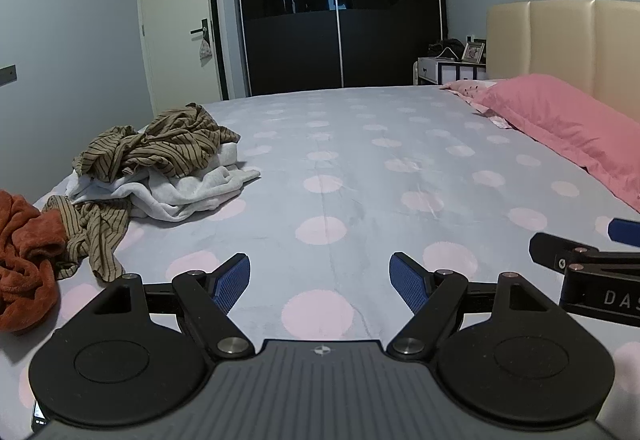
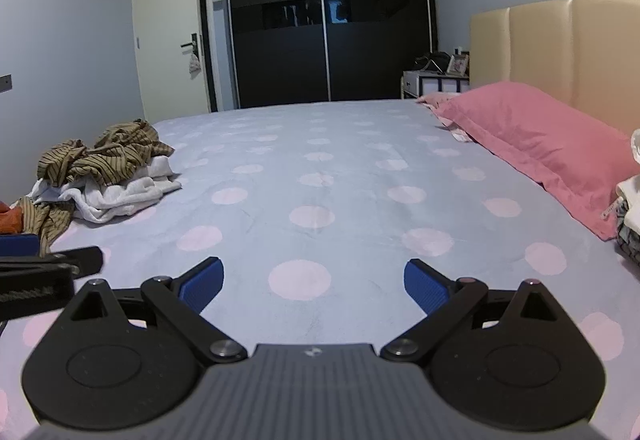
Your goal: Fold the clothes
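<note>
A heap of unfolded clothes lies at the left of the bed: a brown striped garment [image 1: 160, 144] on top of a white garment [image 1: 188, 192], with a rust-orange garment [image 1: 24, 260] nearest me. The heap also shows in the right wrist view [image 2: 104, 156]. My left gripper [image 1: 320, 280] is open and empty, low over the bedspread, to the right of the heap. My right gripper [image 2: 314, 284] is open and empty beside it, over bare bedspread. Each gripper's side shows in the other's view.
The bed has a grey bedspread with pink dots [image 1: 360, 160]. Pink pillows [image 2: 532, 144] and a beige headboard [image 2: 560, 48] are at the right. Folded cloth [image 2: 632, 208] lies at the far right edge. A dark wardrobe [image 1: 340, 8], a door and a nightstand stand behind.
</note>
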